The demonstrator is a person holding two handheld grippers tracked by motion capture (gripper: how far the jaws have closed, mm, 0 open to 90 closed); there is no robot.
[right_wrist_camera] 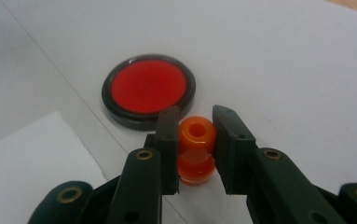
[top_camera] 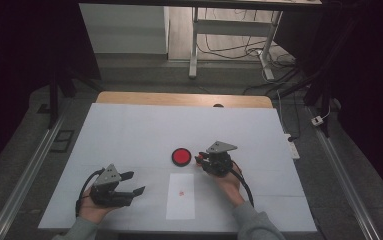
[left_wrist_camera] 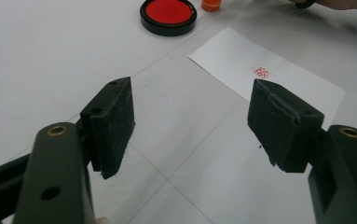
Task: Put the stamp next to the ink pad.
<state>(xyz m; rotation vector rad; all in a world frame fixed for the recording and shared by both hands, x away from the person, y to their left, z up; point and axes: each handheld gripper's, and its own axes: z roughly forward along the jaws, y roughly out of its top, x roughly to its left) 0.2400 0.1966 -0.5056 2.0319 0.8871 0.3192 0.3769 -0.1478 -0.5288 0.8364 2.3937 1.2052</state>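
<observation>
Your right gripper is pinching the orange stamp upright, just right of the red ink pad and just beside it. Your left gripper rests near left, jaws spread with nothing between them. The paper slip with its red mark lies between your hands.

1. High view looks forward and down from above the person's side, far off
2. Left gripper view skims low, close over the table
3. Right gripper view is nearest; all share the red ink pad
</observation>
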